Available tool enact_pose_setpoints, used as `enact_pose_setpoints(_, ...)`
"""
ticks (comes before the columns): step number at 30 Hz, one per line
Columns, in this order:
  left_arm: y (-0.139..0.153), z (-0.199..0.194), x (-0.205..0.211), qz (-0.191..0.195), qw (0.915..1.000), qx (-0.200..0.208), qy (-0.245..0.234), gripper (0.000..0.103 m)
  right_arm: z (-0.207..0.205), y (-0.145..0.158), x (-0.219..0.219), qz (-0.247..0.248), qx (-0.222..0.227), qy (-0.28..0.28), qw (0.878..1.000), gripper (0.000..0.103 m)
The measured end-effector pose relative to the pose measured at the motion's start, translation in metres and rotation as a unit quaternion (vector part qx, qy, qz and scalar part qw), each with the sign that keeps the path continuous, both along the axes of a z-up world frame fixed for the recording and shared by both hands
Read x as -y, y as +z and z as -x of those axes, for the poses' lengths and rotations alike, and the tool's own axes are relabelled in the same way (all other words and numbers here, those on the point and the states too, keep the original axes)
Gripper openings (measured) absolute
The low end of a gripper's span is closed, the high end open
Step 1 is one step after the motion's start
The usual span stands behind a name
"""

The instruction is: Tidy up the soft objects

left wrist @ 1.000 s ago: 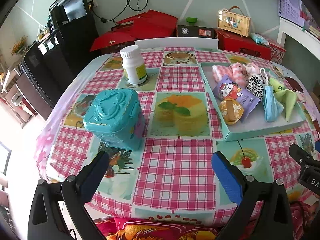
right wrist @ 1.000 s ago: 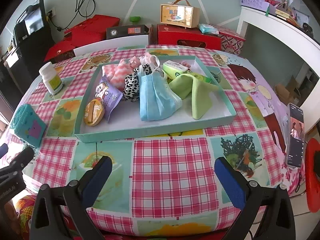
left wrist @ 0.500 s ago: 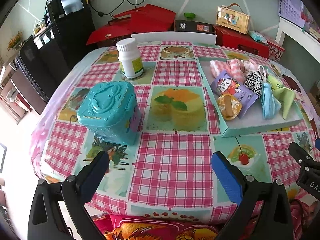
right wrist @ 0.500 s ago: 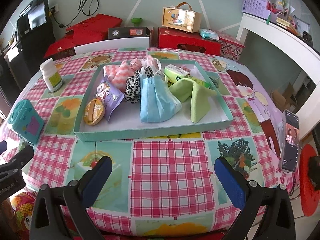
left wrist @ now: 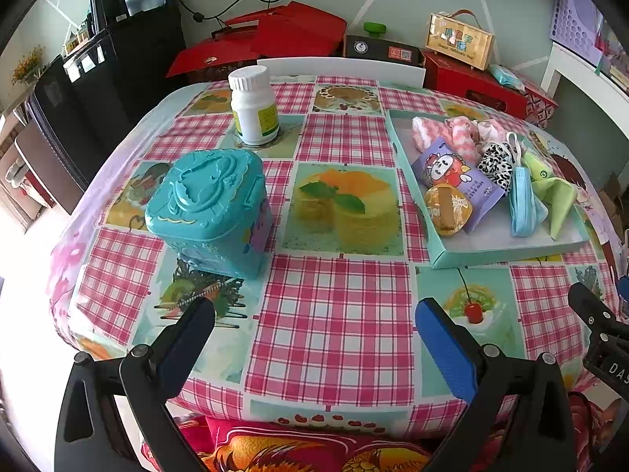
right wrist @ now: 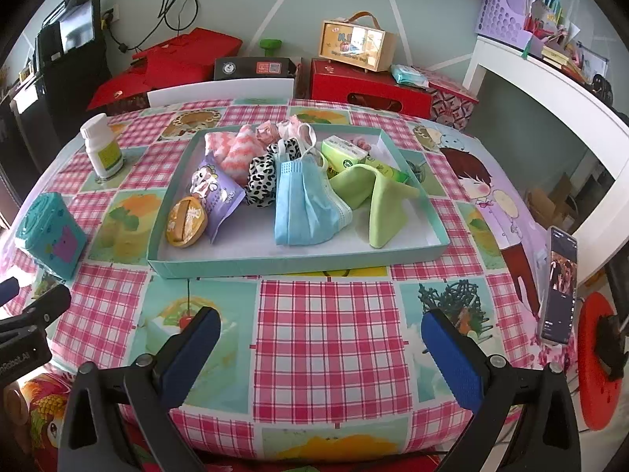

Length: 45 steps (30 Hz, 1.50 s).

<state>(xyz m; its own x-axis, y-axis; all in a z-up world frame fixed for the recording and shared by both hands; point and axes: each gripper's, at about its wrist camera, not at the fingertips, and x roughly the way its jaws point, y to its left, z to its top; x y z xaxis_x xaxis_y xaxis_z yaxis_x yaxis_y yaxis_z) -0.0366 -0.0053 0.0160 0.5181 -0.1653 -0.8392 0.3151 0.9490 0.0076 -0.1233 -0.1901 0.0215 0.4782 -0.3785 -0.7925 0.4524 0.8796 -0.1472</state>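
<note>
A teal tray (right wrist: 275, 265) on the checked tablecloth holds a blue face mask (right wrist: 304, 204), a green cloth (right wrist: 377, 200), a leopard-print scrunchie (right wrist: 261, 181), pink striped cloth (right wrist: 234, 149), a purple snack packet (right wrist: 214, 192), a round gold packet (right wrist: 184, 226) and a green tissue pack (right wrist: 344, 153). The tray also shows in the left wrist view (left wrist: 491, 253). My right gripper (right wrist: 318, 342) is open and empty above the near table edge, in front of the tray. My left gripper (left wrist: 314, 334) is open and empty, left of the tray.
A teal lidded box (left wrist: 210, 208) and a white pill bottle (left wrist: 253, 106) stand on the table's left side. A phone (right wrist: 558, 289) stands propped at the right edge. Red boxes (right wrist: 365, 86) and a white chair back (right wrist: 220, 92) lie behind the table.
Both grippers have drawn back and risen slightly; the table and tray look a little farther. Both stay open and empty. No object has moved.
</note>
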Motion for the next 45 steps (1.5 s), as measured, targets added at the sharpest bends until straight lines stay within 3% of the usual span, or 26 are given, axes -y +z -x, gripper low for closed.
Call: enact_pose_setpoints(45,-0.002,0.0,0.001,-0.003,1.0,-0.001,-0.006,0.102,-0.004,-0.009,-0.005,0.02,-0.01,0.007,1.0,0.103)
